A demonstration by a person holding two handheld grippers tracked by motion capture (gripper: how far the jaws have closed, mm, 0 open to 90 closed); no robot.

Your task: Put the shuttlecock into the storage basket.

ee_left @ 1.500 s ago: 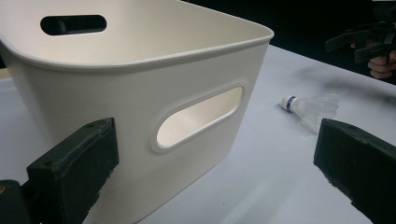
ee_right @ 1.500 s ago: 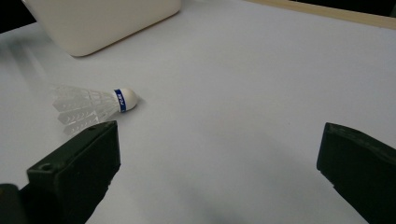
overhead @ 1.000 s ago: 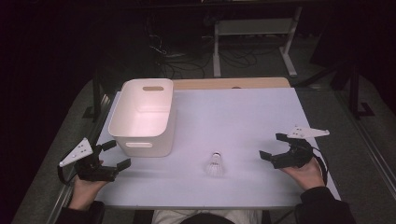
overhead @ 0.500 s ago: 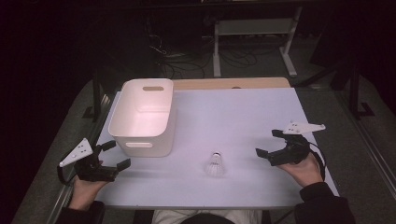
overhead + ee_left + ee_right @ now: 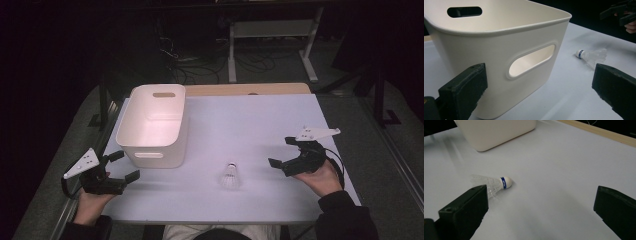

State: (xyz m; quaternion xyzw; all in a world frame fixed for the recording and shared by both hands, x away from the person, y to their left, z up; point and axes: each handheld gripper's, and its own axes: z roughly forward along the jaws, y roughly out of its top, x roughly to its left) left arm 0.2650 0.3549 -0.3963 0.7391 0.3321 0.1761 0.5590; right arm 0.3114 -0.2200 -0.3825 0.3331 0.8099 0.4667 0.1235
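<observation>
Right tongs point(image 5: 290, 156): jaws apart, empty; they have edged in toward the shuttlecock point(image 5: 230, 176) over the last second, so a pickup looks to be starting.
Left tongs point(image 5: 120, 166): jaws apart, empty, unmoved beside the bin point(image 5: 152, 125).
Shuttlecock: lying on the counter point(image 5: 250, 120), between both tongs, just right of the bin.

A shuttlecock point(image 5: 230, 176) lies between open right tongs point(image 5: 283, 156) and bin point(image 5: 154, 126).
</observation>
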